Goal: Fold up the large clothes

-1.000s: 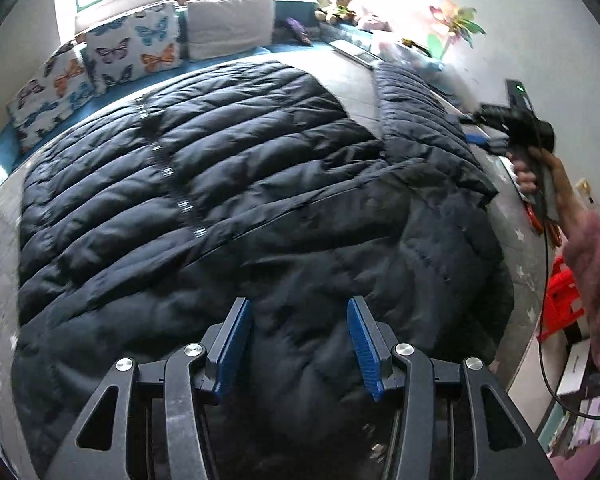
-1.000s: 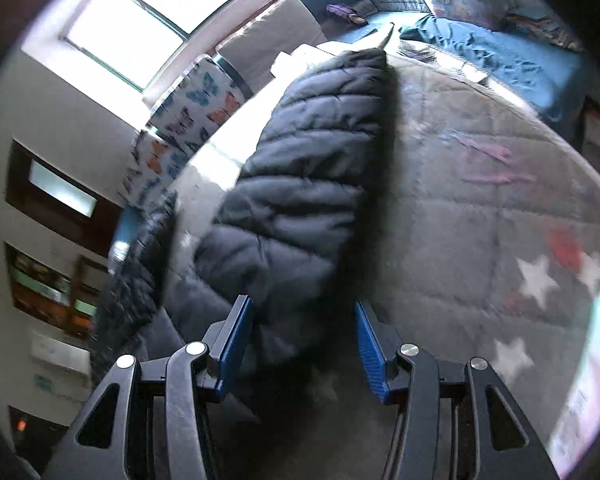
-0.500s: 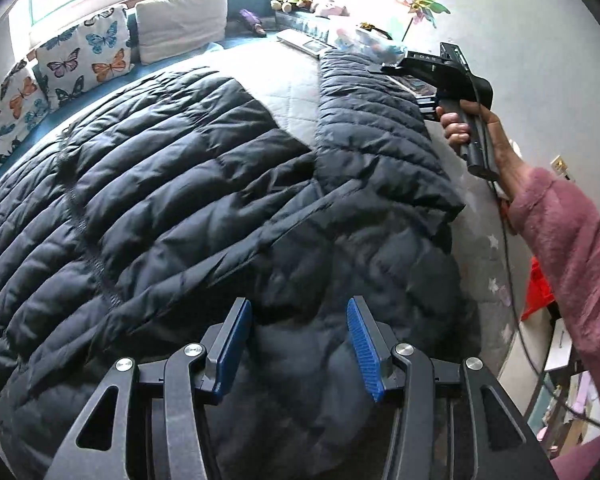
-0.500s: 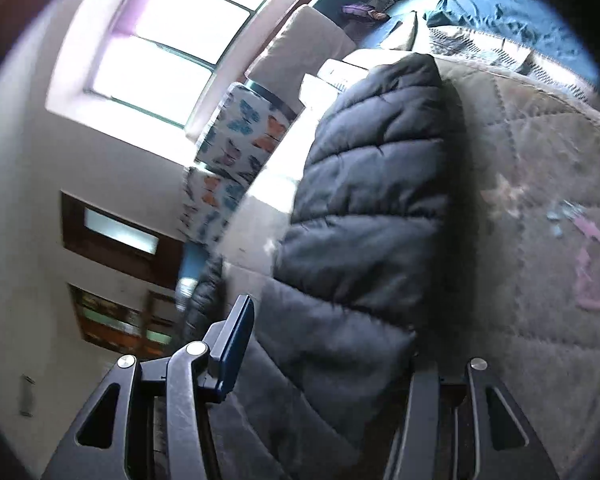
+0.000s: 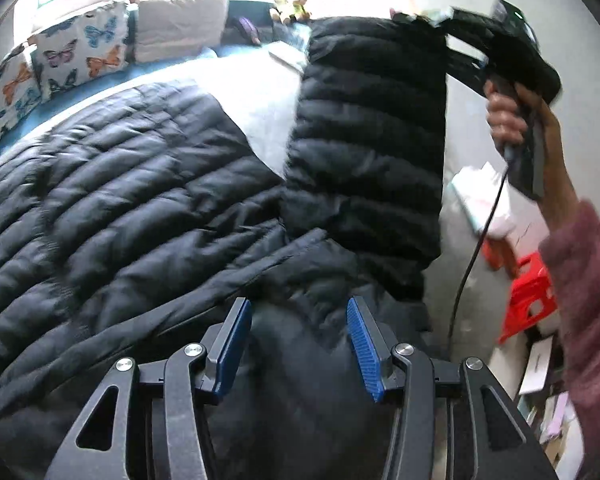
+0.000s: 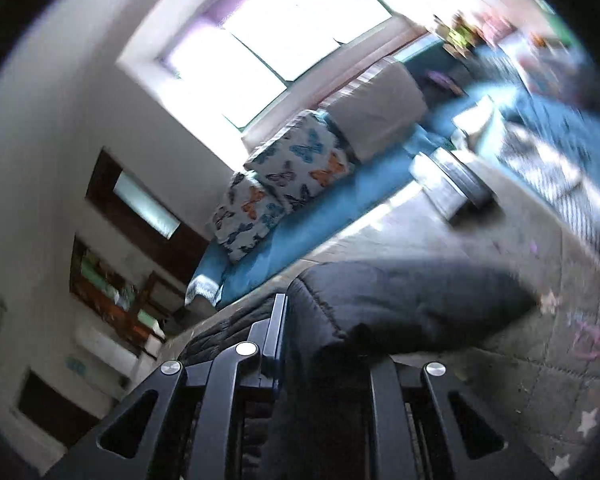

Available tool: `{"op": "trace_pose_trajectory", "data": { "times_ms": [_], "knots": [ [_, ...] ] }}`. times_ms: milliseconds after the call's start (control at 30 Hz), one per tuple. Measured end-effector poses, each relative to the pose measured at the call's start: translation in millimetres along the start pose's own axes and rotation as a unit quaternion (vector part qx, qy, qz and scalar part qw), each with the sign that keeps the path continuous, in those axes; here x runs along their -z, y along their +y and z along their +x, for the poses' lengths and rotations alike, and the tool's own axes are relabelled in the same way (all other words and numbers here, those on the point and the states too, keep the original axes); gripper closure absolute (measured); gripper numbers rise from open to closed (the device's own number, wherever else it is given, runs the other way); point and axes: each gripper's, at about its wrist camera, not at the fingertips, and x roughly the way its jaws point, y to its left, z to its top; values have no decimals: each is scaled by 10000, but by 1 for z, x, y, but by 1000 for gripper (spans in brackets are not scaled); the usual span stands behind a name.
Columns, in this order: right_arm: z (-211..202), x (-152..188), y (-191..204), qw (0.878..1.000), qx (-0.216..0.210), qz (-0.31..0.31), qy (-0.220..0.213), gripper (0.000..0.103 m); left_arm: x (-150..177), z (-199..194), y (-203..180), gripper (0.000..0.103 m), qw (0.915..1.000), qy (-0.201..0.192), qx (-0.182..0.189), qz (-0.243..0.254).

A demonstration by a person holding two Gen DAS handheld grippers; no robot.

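Left gripper: black linkage arms, silver screws, blue ribbed pads. Right gripper: black body, pistol-style handle, black cable trailing down. Person wears a fuzzy pink sleeve.

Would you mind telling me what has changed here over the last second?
The right gripper closed on the jacket's sleeve and lifted it off the bed. The left gripper stayed open above the jacket body, which still lies spread flat.
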Motion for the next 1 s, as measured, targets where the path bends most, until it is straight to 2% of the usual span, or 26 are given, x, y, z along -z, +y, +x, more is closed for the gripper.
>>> {"op": "trace_pose_trajectory", "data": {
  "times_ms": [167,267,367,467,533,600,633,667,700,733,767,800,867,933,1000],
  "knots": [
    [-19,14,107,9910,-111,-1331,70,86,31,-97,37,51,9954,-796,-457,-290],
    [-20,42,173,9771,-225,-2100,252,86,62,-149,66,51,9873,-1190,-871,-586],
    [-7,90,231,9560,-306,-2854,602,86,101,-193,95,49,9773,-1517,-1158,-921],
    [17,158,275,9231,-218,-3682,1090,86,142,-225,126,49,9686,-1682,-1306,-1285],
    [42,217,296,8892,27,-4317,1517,86,168,-234,145,49,9648,-1648,-1336,-1552],
    [65,265,300,8547,291,-4812,1927,86,192,-238,160,49,9625,-1607,-1244,-1797],
    [79,295,299,8336,446,-5059,2171,85,203,-238,166,49,9621,-1572,-1180,-1890],
    [86,313,298,8202,556,-5207,2302,83,213,-239,170,49,9619,-1543,-1147,-1941],
    [92,329,297,8068,681,-5358,2395,75,220,-240,173,49,9616,-1538,-1139,-1969],
    [95,338,297,7988,762,-5472,2381,67,229,-240,176,49,9615,-1528,-1109,-1998],
    [96,345,298,7906,820,-5597,2345,65,235,-239,178,49,9616,-1513,-1076,-2021],
    [96,348,300,7860,816,-5654,2365,60,240,-237,178,49,9620,-1482,-1057,-2036],
    [90,347,303,7857,784,-5673,2338,57,247,-235,178,49,9620,-1521,-952,-2060],
    [84,343,309,7904,684,-5606,2371,55,252,-234,177,49,9608,-1588,-922,-2076],
    [78,335,312,8007,597,-5464,2384,55,257,-237,180,49,9576,-1663,-940,-2159]
  ]
}}
